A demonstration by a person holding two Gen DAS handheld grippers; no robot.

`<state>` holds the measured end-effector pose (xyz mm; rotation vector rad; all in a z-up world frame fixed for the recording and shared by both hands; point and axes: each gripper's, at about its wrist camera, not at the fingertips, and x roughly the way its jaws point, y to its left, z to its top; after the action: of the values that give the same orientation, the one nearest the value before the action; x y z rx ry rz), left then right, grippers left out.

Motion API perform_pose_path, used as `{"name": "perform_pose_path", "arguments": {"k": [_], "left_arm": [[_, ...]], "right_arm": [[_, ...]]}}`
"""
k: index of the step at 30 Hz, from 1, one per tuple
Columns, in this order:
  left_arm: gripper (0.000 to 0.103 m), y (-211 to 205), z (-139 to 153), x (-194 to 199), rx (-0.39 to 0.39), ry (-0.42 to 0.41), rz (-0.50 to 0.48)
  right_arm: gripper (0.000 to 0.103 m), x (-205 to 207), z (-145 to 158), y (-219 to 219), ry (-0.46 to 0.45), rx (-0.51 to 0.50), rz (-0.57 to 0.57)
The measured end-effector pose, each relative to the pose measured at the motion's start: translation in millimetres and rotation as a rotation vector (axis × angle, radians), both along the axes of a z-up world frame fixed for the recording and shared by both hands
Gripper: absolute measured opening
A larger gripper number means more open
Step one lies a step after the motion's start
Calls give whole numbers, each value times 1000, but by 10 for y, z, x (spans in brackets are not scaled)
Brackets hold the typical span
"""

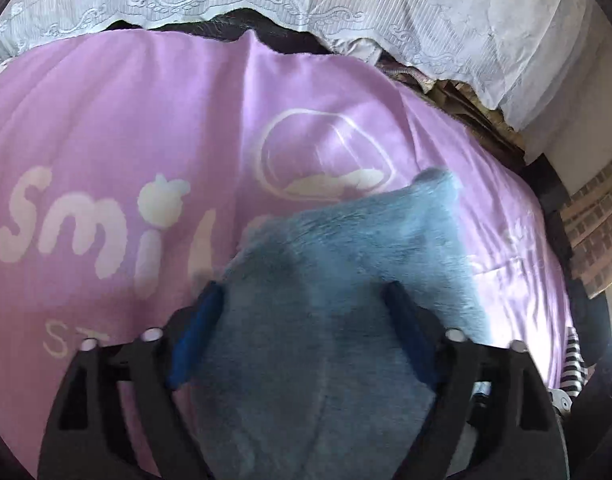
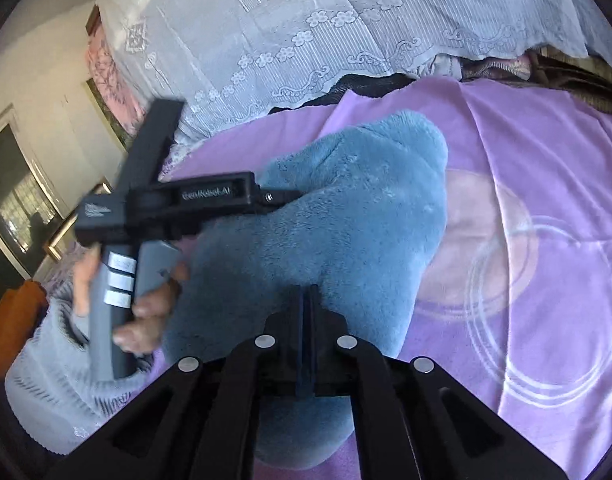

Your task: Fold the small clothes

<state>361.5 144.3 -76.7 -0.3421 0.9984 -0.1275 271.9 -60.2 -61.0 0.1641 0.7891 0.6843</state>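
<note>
I'm working over a purple blanket (image 1: 117, 128) spread across the bed, printed with white lettering; a lace-edged white cover (image 2: 306, 28) lies along its far edge. On the blanket, toward the middle, sits the task's piece: a small blue fleece garment (image 2: 358, 208), plush and thick-piled, bunched up rather than flat.

I judge it light, very soft and floppy, with no stiffness to hold a crease, so it will sag wherever I don't support it. The pile should grip well between pads, not slip. Best hold is at an edge or corner, not the bulky middle.

My left gripper (image 1: 301, 300) has its jaws spread wide, the fleece lying between them and not pinched. My right gripper (image 2: 306, 300) is clenched, jaws together, apparently nipping the near edge of the fleece.
</note>
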Motion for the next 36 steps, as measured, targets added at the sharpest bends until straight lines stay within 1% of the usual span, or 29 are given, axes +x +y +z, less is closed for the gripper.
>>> {"name": "perform_pose_path", "arguments": {"k": [1, 3, 4, 5, 7, 8, 9, 10, 11, 12, 13, 16, 18, 20, 21, 23, 24, 25, 27, 30, 32, 33, 34, 35, 36], "left_arm": [[96, 29, -88, 6, -25, 21, 15], [96, 156, -209, 35, -139, 54, 25], [96, 194, -221, 46, -162, 63, 28], [96, 189, -215, 51, -157, 67, 30], [95, 143, -146, 34, -117, 66, 37], [93, 127, -97, 3, -119, 65, 45], [87, 138, -28, -29, -133, 59, 46], [84, 152, 70, -86, -150, 41, 45], [84, 178, 181, -168, -146, 21, 49], [84, 191, 273, -233, -129, 1, 52], [84, 216, 400, -349, -91, -29, 55], [84, 263, 554, -597, -39, -62, 57], [84, 291, 524, -803, -34, -52, 63], [84, 292, 425, -961, -43, -40, 65], [84, 268, 321, -1042, -52, -24, 64], [84, 208, 107, -1119, -24, 21, 64], [86, 177, 4, -1136, -8, 42, 64], [90, 139, -140, -1118, -10, 69, 65], [99, 130, -273, -1090, -14, 88, 77], [99, 118, -261, -1103, -4, 76, 76], [99, 133, -234, -1131, -14, 74, 89], [97, 146, -194, -1148, -23, 73, 92], [96, 171, -101, -1166, -23, 56, 97], [96, 204, -25, -1175, -17, 39, 103], [95, 230, 89, -1184, -4, 10, 117]], "right_arm": [[1, -5, 0, -1, -11, -3, 7], [1, 0, 0, -4, -5, 6, 3], [1, -4, 4, 1, -7, 4, 1], [1, -8, 16, 5, -11, -4, -1], [1, -10, 50, -13, -1, -2, -13], [1, -12, 88, -38, 6, 5, -23], [2, -38, 173, -92, 11, 19, -43], [4, -67, 222, -125, 5, 26, -50], [7, -110, 291, -155, -8, 31, -53], [7, -177, 382, -178, -32, 31, -56], [7, -228, 445, -186, -47, 28, -54], [7, -378, 561, -152, -69, 14, -38], [7, -479, 577, -90, -87, -12, -25], [7, -565, 545, -28, -100, -47, -11], [7, -594, 480, 10, -95, -70, -3], [7, -612, 339, 40, -72, -105, 3], [7, -591, 218, 38, -41, -122, 2], [6, -568, 117, 17, -19, -120, 3], [5, -539, 19, -56, -9, -74, 15], [4, -485, 20, -143, 41, -8, 21], [4, -505, 70, -163, 35, 4, 14], [4, -518, 140, -170, 21, 6, 13], [5, -528, 241, -184, -8, 11, 8], [10, -525, 314, -196, -33, 12, 0], [10, -477, 441, -204, -67, 11, -17]]}}
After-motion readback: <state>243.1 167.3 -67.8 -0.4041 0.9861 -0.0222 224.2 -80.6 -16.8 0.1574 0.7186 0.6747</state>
